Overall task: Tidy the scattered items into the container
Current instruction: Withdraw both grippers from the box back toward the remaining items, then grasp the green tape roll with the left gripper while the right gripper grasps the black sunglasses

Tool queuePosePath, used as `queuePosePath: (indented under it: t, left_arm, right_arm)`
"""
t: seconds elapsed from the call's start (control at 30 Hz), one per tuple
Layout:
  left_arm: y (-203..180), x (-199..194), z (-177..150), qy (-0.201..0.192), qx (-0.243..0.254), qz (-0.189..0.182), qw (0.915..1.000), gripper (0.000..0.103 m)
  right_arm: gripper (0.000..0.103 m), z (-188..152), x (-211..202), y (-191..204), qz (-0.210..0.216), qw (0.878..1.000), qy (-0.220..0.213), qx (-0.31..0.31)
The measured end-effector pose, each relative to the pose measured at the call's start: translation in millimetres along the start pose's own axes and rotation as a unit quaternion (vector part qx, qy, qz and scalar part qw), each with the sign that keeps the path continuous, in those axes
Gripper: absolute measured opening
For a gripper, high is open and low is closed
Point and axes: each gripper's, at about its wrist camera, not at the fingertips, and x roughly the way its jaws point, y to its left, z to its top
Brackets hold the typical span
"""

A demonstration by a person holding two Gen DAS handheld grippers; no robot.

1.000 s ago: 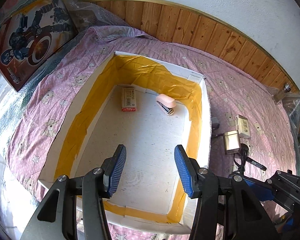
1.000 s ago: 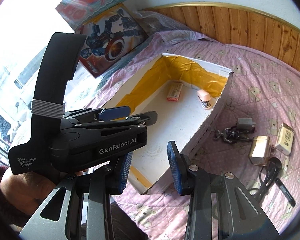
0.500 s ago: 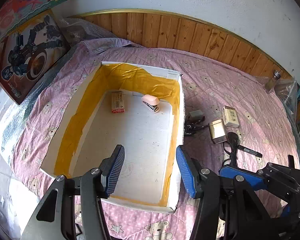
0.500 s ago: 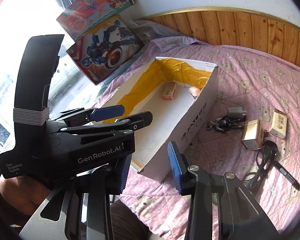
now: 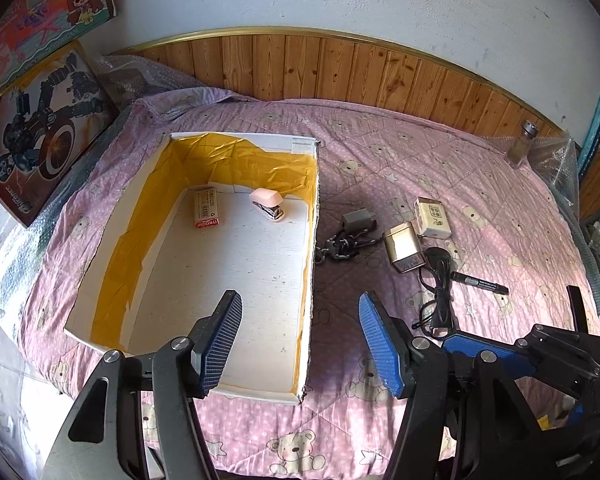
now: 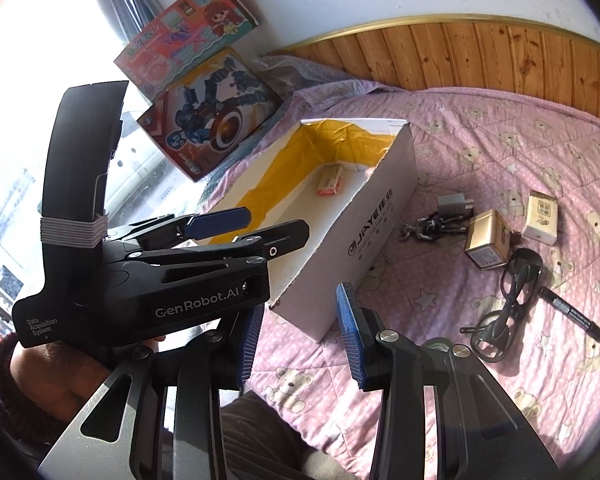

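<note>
A white box [image 5: 100, 256] [image 6: 384, 216] lined with yellow tape lies on the pink quilt. Inside it are a small red-and-white carton [image 5: 206, 207] [image 6: 331, 179] and a pink stapler [image 5: 267, 202]. To its right lie a grey charger [image 5: 356, 219] [image 6: 454, 204], a dark chain [image 5: 342, 245] [image 6: 434, 226], a gold box [image 5: 403, 246] [image 6: 487, 244], a cream box [image 5: 433, 218] [image 6: 542, 217], a black cable [image 5: 438, 280] [image 6: 508, 300] and a black marker [image 5: 480, 282] [image 6: 572, 312]. My left gripper [image 5: 300, 340] hangs open over the box's near right corner. My right gripper [image 6: 300, 342] is open above the quilt, empty.
Two picture boxes [image 5: 40, 128] [image 6: 204, 120] lean at the left by the window. A glass jar [image 5: 522, 148] stands at the far right by the wood panelling [image 5: 340, 68]. The left gripper's body [image 6: 140, 264], held by a hand, fills the right wrist view's left side.
Both grippers have pulled back and risen away from the box; the left view now takes in the loose items on the quilt. Both stay open and empty.
</note>
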Motion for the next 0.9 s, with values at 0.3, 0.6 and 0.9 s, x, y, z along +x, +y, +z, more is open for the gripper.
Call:
queuePosePath:
  t: [0.3,0.6,0.9]
  left_arm:
    - [-20,12,-11,0.016,0.009,-0.017,0.9997,0.064]
    - [-43,33,-22,0.050,0.033,-0.034,0.9976,0.064]
    - [-70,63,-33,0.093,0.063,-0.064,0.9916,0.064]
  right_arm:
    - [0.041,-21,-13,-33,-0.020,0.999,-0.003,0.049]
    - [0.042,-40,-18,-80,-0.048,0.992,-0.003,0.117]
    - [0.042,-66,-13,-133,-0.068,0.978,0.016,0.196]
